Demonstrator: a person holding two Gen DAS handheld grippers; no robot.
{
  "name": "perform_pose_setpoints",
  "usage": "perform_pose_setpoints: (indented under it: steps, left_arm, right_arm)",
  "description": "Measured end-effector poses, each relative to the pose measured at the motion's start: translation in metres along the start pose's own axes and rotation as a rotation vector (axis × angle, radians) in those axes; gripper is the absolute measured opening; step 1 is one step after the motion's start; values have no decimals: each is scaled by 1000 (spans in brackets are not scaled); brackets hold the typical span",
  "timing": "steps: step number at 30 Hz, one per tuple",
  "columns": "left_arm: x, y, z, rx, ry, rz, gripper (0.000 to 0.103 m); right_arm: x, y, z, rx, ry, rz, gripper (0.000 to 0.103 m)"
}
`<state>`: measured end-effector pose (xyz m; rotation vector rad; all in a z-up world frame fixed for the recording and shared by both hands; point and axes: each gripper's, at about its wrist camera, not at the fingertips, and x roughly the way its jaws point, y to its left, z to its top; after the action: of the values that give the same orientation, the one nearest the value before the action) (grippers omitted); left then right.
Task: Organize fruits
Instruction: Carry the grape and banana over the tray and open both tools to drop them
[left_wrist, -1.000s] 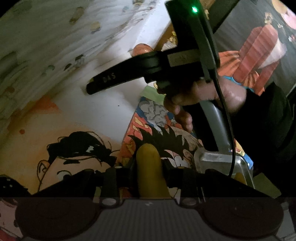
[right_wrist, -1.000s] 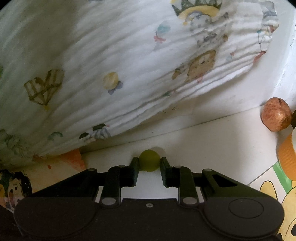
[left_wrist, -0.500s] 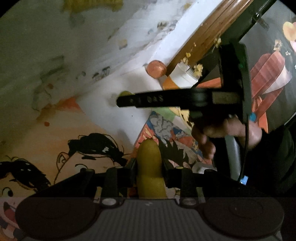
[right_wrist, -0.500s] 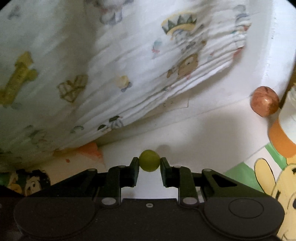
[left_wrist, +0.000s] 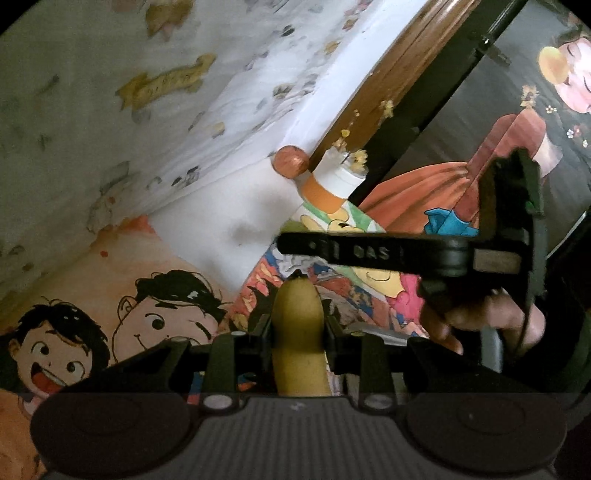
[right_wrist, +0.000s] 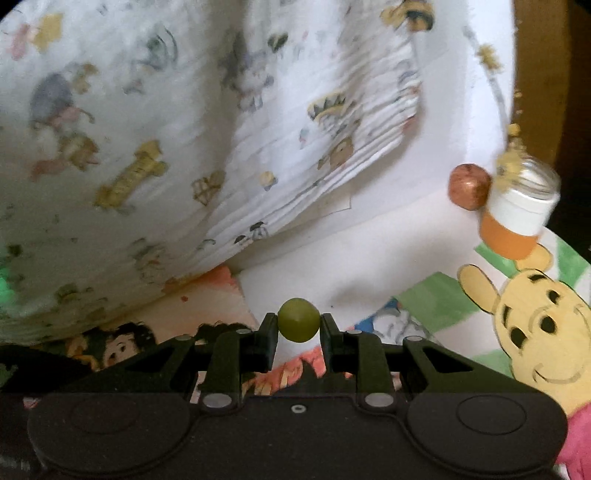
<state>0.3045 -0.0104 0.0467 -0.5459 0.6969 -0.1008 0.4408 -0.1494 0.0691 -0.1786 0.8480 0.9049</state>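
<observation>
Item one: a yellow banana (left_wrist: 298, 332), which we find clamped between the narrow-set fingers of the left gripper (left_wrist: 298, 326), its dark tip pointing away from the camera, above the cartoon-printed surface (left_wrist: 147, 317).

Item two: a small round green fruit (right_wrist: 298, 320) (a grape or the like; we cannot tell which), pinched at the fingertips of the right gripper (right_wrist: 298, 325), held clear of the surface.

Item three: a reddish-brown apple (left_wrist: 291, 162) at the far edge of the surface, touching or just beside a jar with an orange base (left_wrist: 325, 184) holding dried yellow flowers.

Item four: a printed white cloth (right_wrist: 184, 129) along the far side.

Item five: a hand (left_wrist: 476, 321) carrying the right gripper, seen from the left wrist.
</observation>
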Motion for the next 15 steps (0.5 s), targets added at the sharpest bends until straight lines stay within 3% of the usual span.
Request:
perform_pose_setpoints:
  steps: [7,15]
  left_arm:
    - [-23,-34,0,32,-53,23,31]
    - [-27,-71,-10,13,-105,-36,31]
  right_arm:
    - [-68,-1,-27,18,-52,-50,26]
    - [-138,-18,-88,110,-96,-139,26]
